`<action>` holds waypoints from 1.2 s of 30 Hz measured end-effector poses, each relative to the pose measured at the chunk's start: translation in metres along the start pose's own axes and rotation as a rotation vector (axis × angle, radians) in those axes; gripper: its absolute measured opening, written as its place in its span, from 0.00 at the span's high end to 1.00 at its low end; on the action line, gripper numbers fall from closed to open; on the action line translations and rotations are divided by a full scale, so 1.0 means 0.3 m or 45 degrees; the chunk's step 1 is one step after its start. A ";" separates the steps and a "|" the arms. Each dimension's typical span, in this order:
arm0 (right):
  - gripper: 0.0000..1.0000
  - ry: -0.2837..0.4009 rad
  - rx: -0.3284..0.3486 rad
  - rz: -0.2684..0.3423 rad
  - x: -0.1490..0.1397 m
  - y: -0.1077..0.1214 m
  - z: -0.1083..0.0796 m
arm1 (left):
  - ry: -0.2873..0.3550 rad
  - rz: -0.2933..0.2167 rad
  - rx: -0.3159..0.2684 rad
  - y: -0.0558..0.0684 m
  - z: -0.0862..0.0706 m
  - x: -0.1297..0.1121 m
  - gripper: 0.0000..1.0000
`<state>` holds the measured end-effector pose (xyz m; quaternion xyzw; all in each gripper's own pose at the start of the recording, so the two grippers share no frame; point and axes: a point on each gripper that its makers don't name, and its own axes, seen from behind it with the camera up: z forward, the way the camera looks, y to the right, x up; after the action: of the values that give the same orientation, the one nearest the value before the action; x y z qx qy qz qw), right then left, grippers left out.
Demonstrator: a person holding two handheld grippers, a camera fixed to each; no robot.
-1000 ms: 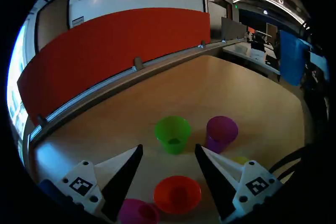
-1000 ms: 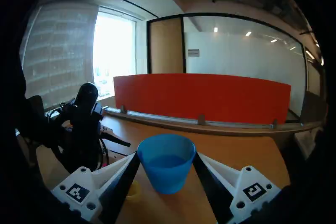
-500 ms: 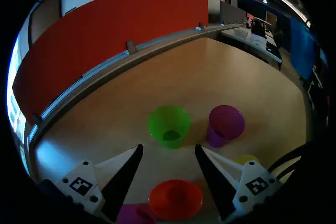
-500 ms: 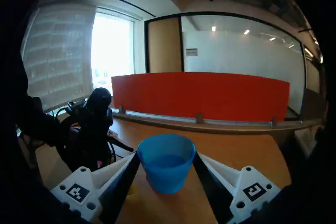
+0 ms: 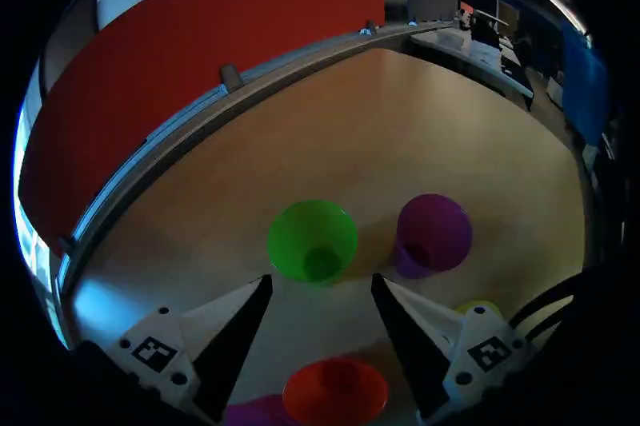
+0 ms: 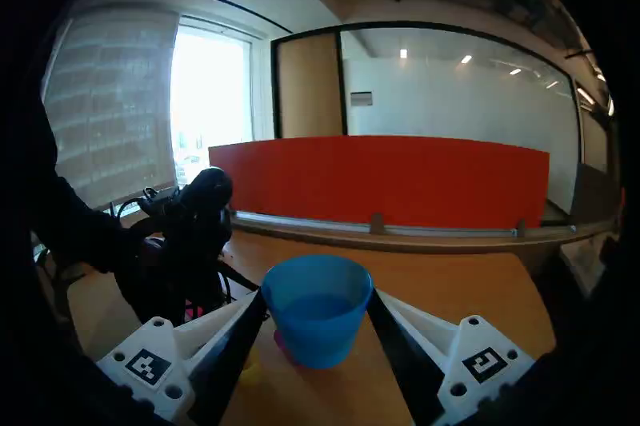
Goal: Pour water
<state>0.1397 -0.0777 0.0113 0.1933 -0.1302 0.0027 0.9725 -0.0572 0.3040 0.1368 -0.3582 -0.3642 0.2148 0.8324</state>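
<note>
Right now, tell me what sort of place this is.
Most likely an open-plan office: a wooden desk backed by a red divider, a glass-walled room behind it, and more workstations farther off.

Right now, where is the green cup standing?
In the left gripper view, the green cup stands on the table just beyond the left gripper, with the purple cup to its right.
</note>
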 end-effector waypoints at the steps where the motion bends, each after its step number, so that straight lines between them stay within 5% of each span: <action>1: 0.09 0.000 -0.001 0.001 -0.001 0.003 0.000 | -0.005 0.003 0.001 -0.001 0.004 0.001 0.08; 36: 0.09 -0.010 -0.013 0.025 -0.032 0.038 0.005 | -0.107 0.056 0.016 -0.015 0.107 0.036 0.08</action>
<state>0.1293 -0.0674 0.0143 0.1872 -0.1360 0.0110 0.9728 -0.0744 0.3218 0.1606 -0.3516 -0.3895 0.2501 0.8137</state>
